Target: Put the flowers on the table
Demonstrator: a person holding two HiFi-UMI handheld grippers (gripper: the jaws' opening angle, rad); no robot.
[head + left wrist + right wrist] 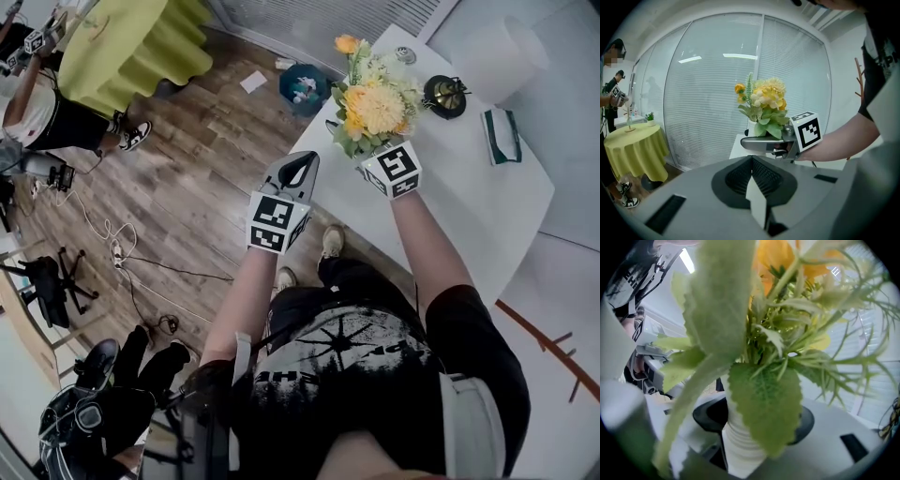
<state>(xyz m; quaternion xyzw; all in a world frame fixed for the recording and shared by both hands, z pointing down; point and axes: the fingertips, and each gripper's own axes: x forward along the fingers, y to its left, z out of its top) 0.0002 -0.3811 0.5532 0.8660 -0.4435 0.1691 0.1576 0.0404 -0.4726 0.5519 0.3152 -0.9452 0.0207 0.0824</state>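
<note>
The right gripper [752, 143] holds the flowers [375, 101] by their white ribbed vase [740, 439]. Its jaws stand wide with the vase clamped between them. In the right gripper view, leaves and stems fill most of the frame. Only the dark inner faces of the jaws show, on either side of the vase, and the vase's foot is cut off at the bottom edge.

In the head view the blooms cover the vase and the gripper's tips completely, so only the marker cube [394, 171] shows below them. The flowers are over the near left part of the white table [469, 211]. No view shows the vase's base, so I cannot tell whether it rests on the top or hangs just above it.

The left gripper [298, 169] is beside the table's left edge, over the wood floor [187, 178]. Its jaws are pressed together into a point with nothing between them.

Farther back on the table are a small black object [443, 95], a white cylinder [497, 56] and a green-edged flat item [502, 136]; none can be made out further. A blue bin [302, 86] stands on the floor by the table's far corner. A round table with a yellow-green cloth [141, 42] is cut off at the top left, with another person [37, 108] partly in view next to it.
</note>
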